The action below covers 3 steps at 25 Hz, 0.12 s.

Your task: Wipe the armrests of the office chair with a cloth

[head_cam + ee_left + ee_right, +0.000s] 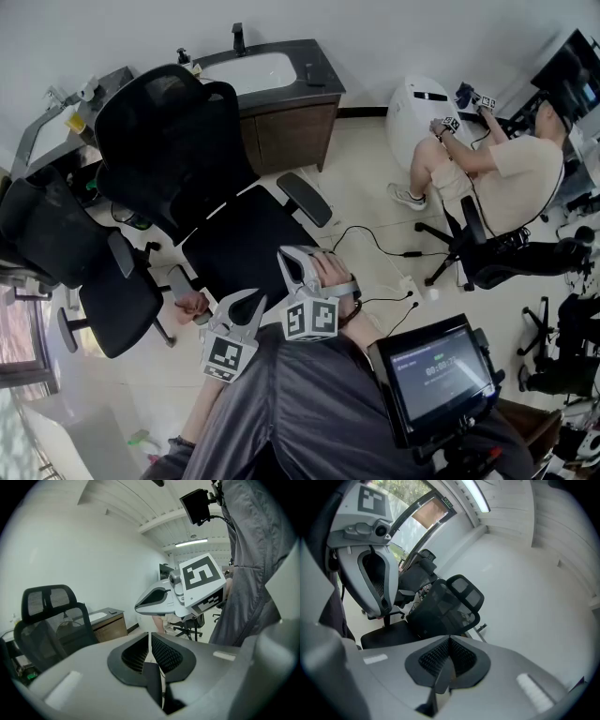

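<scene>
Tools first: the left tool has its jaws pressed together on nothing, and the right tool is likewise closed and empty. Both hang side by side just over the front edge of the office chair. I see one armrest clearly, beyond the right tool. The opposite one is half hidden beside the person's left hand. A second chair stands close at the left, black on black, so I can't separate their outlines.
</scene>
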Available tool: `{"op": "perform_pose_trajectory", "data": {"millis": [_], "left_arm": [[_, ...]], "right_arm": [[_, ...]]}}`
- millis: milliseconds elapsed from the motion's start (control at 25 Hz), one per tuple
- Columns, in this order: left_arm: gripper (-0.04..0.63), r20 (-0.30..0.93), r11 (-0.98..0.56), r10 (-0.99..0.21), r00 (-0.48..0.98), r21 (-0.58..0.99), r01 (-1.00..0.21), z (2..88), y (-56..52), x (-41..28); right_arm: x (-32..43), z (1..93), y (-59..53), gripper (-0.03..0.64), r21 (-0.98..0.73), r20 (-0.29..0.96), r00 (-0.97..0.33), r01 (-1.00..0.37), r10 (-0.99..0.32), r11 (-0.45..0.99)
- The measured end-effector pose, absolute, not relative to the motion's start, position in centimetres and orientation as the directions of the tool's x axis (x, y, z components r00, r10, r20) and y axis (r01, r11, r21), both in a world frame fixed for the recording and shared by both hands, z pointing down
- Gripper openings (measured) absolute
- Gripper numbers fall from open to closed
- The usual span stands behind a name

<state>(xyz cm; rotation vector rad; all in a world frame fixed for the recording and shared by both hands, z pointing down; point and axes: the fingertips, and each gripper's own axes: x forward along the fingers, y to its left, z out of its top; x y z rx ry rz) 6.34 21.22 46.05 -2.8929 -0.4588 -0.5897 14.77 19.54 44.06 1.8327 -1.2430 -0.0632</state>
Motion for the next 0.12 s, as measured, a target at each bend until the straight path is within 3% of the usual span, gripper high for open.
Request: {"op": "perform_pose_trajectory", "data": {"millis": [120], "left_arm": [[0.037,0.400,-0.940,0.270,0.876,-0.089,0.330,46.06,21.35,6.40]], "right_arm": [[14.86,43.91,19.75,0.001,0.689,0.410,0.500,-0.718,-0.763,-0.100]]}}
